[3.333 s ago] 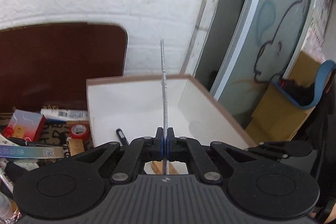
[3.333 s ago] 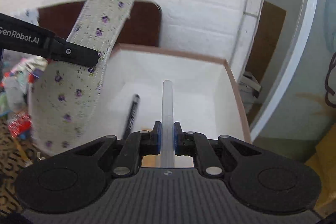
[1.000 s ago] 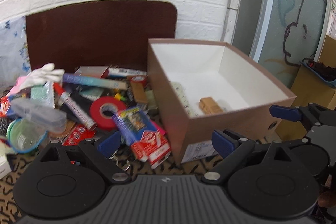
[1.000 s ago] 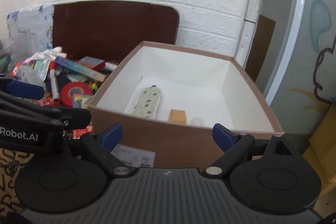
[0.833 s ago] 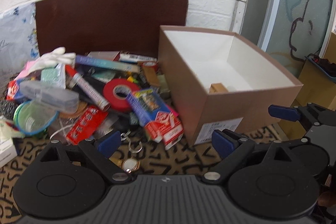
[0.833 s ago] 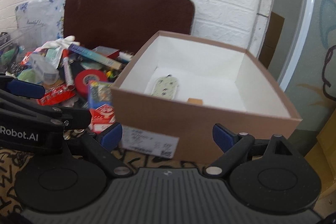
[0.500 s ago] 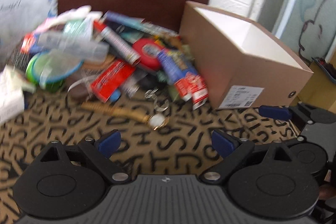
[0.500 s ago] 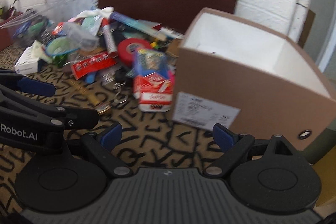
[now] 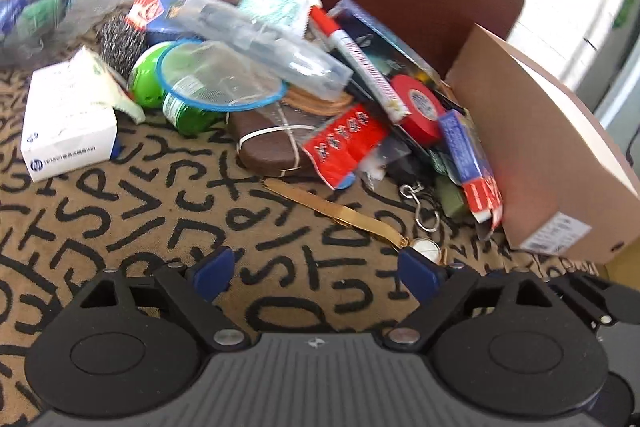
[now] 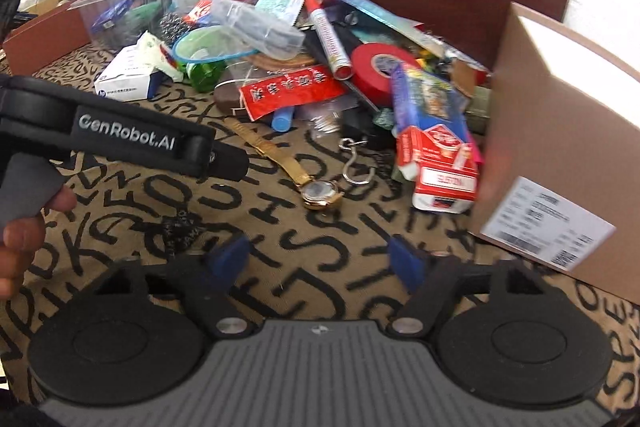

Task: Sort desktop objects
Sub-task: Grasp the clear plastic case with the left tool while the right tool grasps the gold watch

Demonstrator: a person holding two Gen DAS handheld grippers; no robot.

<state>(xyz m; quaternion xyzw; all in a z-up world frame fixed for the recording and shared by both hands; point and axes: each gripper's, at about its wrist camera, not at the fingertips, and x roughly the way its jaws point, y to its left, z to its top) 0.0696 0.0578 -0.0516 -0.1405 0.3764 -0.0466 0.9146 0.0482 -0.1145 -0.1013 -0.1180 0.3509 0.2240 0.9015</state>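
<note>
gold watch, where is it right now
The gold watch lies on the letter-patterned cloth in front of the clutter pile, left of the cardboard box and beside a metal hook, just ahead of both open grippers.

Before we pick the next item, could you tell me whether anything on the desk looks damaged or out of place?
The gold watch lies apart from the heap, strap stretched out on the lettered cloth. The red-and-blue carton leans against the cardboard box with its end flaps open.
</note>
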